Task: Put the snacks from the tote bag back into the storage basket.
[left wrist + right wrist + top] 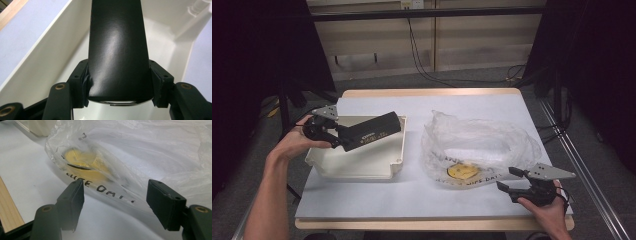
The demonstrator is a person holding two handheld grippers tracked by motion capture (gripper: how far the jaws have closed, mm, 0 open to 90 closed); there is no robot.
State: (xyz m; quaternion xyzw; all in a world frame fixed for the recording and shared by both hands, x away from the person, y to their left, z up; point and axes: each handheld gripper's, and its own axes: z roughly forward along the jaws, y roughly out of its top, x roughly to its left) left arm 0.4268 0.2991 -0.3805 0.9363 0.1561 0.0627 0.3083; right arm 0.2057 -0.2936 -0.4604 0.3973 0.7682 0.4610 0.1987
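- Left gripper [343, 141] clamps a long black case [371, 131] over the cream tray [362, 167].
- Right gripper [511, 181], jaws apart, beside the clear plastic bag [482, 142] (yellow smiley print).

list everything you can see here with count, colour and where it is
black box: 1, black, long, held tilted over the tray by the left gripper
tray: 1, cream white, left half of the table
plastic bag: 1, clear with a yellow smiley and black lettering, crumpled on the right half
sheet: 1, pale grey-white, covering the table top
table: 1, light wood edge showing around the sheet
cables: several, black, on the floor behind the table
left gripper: 1, black, jaws clamped on the box's near end
right gripper: 1, black, jaws open at the bag's near edge
hands: 2, one on each gripper
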